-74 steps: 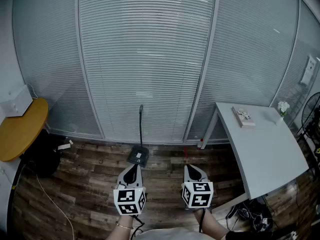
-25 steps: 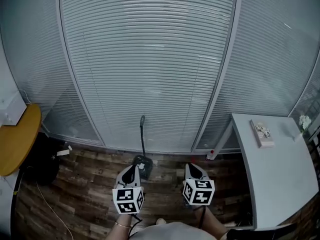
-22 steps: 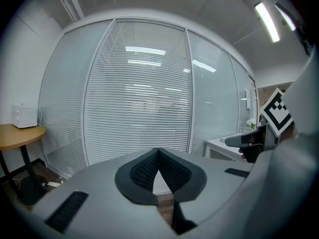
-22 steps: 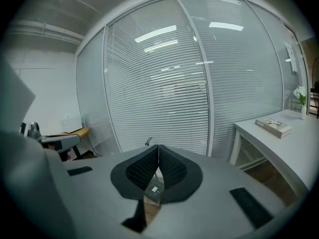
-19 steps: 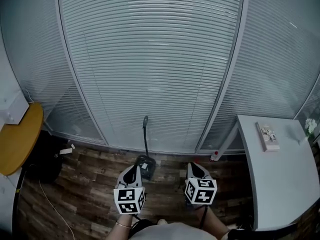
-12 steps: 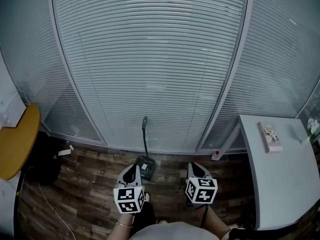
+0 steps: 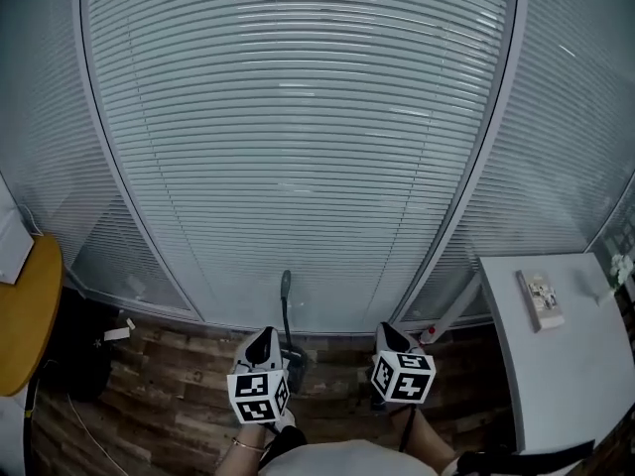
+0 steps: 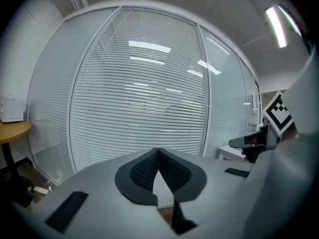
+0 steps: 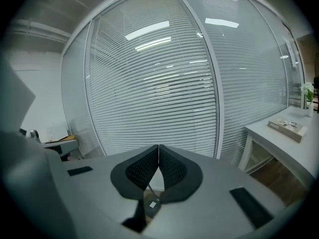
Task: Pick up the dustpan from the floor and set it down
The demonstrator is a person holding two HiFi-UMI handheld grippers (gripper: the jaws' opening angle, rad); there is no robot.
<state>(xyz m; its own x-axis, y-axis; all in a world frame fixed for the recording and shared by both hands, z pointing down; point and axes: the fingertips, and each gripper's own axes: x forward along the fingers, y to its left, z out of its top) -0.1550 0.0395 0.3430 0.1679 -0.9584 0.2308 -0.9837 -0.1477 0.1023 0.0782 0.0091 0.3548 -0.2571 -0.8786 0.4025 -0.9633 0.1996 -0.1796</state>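
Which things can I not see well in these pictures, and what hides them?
Head view: the dustpan shows its handle; the left tool covers most of its pan.
Left gripper view: that tool's own body blocks the floor; no dustpan shows.
Right gripper view: only a piece of dustpan with a pale label shows under the right tool; its print is too small.
Head view: the item on the white table is too small to name.

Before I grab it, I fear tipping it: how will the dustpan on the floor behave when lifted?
The dustpan looks light: a thin handle and a small pan. Gripped high on that upright handle, the pan may swing or tilt. It seems rigid, probably plastic, so it should not flop.
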